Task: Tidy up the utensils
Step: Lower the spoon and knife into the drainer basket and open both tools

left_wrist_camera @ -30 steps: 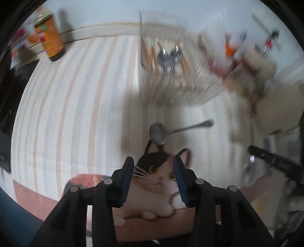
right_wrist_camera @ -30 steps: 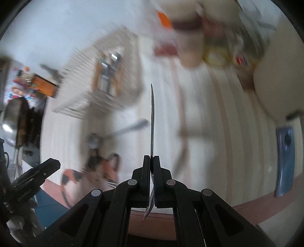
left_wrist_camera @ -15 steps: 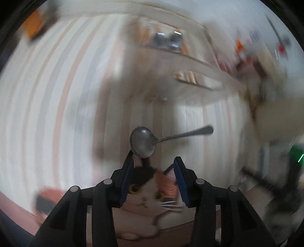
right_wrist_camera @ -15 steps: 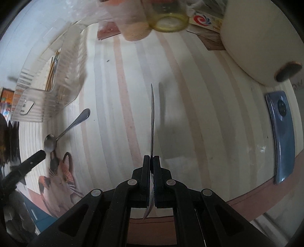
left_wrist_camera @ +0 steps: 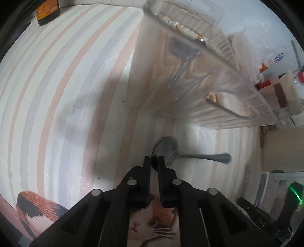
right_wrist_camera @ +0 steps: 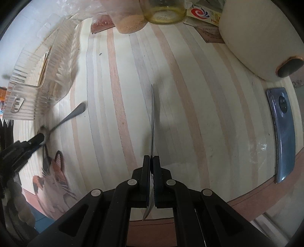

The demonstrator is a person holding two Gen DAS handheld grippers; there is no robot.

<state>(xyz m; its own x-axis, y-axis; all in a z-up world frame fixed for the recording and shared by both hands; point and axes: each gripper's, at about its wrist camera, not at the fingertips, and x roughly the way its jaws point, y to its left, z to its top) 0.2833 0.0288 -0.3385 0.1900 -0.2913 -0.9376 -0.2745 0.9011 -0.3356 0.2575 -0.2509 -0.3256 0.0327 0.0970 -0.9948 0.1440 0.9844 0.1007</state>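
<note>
Item: spoon (left_wrist_camera: 168, 150). Metal, lying flat on the striped tablecloth (left_wrist_camera: 76, 95), just on the near side of the clear ribbed utensil basket (left_wrist_camera: 218, 95), bowl toward me and handle running off to the right of the basket's front wall.

Handling, as I judge it: light, rigid, smooth and likely slippery between hard pads. It lies low on the cloth, so a pinch has little to bite on. The bowl rim is curved and thin; the neck, where bowl meets handle, looks the steadier place to take it, since it is narrow and near the balance point.

My left gripper (left_wrist_camera: 154, 161): fingers drawn in almost together at the near rim of the spoon's bowl. They appear to nip that edge, but the contact is hidden behind my own fingertips, so I cannot say the hold is firm. A rim grip could let the handle swing down when lifted.

My right gripper (right_wrist_camera: 151, 164): clenched on a second flat metal utensil (right_wrist_camera: 152, 121), held edge-on above the cloth, to the right of the basket and well apart from it. Seen edge-on, I cannot tell what kind it is.

Basket contents: wooden chopstick-like pieces and a dark utensil, blurred through the wall.

Beyond the basket: jars (right_wrist_camera: 150, 15), a cream appliance (right_wrist_camera: 256, 41), a blue phone (right_wrist_camera: 283, 133); a cat picture (left_wrist_camera: 152, 224) near the cloth's edge.
</note>
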